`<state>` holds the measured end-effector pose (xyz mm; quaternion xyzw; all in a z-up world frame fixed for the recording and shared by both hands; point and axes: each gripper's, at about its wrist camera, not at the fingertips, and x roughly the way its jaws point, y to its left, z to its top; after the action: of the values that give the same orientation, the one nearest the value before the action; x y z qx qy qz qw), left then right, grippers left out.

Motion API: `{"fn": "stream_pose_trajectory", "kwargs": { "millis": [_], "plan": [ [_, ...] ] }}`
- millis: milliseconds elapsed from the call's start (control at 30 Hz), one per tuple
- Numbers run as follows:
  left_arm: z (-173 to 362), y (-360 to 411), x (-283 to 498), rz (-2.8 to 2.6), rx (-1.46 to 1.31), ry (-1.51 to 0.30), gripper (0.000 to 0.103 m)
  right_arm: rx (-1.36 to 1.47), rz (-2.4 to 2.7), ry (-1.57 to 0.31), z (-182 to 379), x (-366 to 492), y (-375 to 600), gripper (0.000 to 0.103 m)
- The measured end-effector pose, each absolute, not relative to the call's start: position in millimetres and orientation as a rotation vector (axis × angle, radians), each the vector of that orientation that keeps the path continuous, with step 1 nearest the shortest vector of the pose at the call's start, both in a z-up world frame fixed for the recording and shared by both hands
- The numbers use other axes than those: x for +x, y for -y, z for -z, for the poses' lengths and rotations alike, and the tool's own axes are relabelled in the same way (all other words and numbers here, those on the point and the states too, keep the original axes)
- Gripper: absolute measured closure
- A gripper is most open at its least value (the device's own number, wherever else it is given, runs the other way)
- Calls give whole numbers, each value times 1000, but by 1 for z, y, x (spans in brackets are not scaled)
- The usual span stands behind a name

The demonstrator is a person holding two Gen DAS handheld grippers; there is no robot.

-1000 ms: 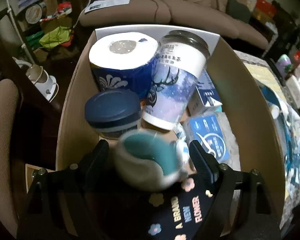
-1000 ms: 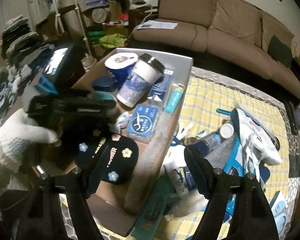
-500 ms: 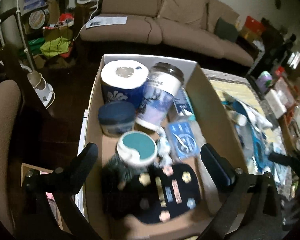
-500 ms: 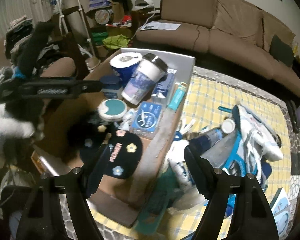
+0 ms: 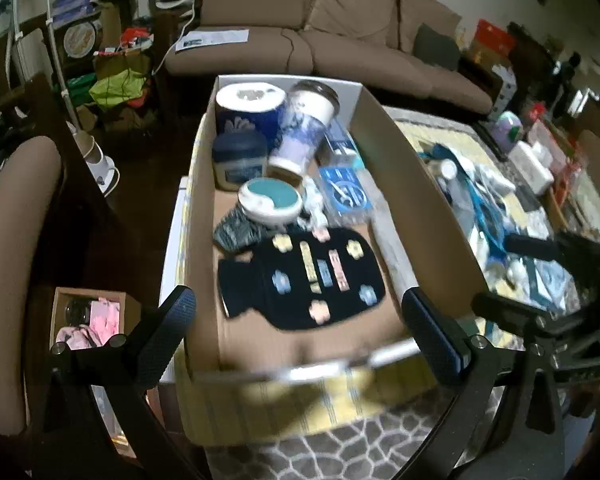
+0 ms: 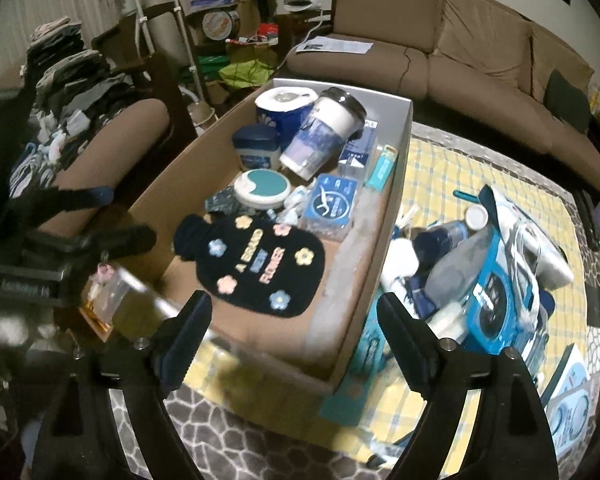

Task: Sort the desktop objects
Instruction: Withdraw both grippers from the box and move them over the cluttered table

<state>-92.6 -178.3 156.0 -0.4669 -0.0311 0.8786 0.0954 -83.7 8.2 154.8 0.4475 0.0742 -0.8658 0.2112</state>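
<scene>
The left gripper hangs over the near end of the cardboard box with its jaws spread wide and nothing between them. The right gripper has just been opening its jaws; they stand apart and empty above the box's near right corner.

Just ahead of both grippers, on the box floor, lies a black hot-water-bottle cover decorated with pastel flowers and lettering. Beyond it sits a white round tin with a teal lid, upright, with a dark crumpled piece at its left. To the right of the tin lies a blue packet with a white bird logo. Further on stands a jar with a dark blue cap, and behind it a toilet paper roll in blue wrap against the far wall. A paper cup with a dark lid leans tilted between the roll and a blue carton.

To the right of the right gripper, outside the box, a heap of blue and white packages lies on a yellow checked cloth. A brown sofa stands furthest off.
</scene>
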Motion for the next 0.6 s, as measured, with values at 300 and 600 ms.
{"fn": "stream_pose_trajectory", "kwargs": {
  "millis": [300,600],
  "plan": [
    [-160,162,-53,-2594,-1368,57,0,1239,2439,-226,-155,-48,-12,11],
    [-170,143,-29,-2581,-1337,37,0,1231,2474,-199,-161,-22,-28,10]
  ]
}}
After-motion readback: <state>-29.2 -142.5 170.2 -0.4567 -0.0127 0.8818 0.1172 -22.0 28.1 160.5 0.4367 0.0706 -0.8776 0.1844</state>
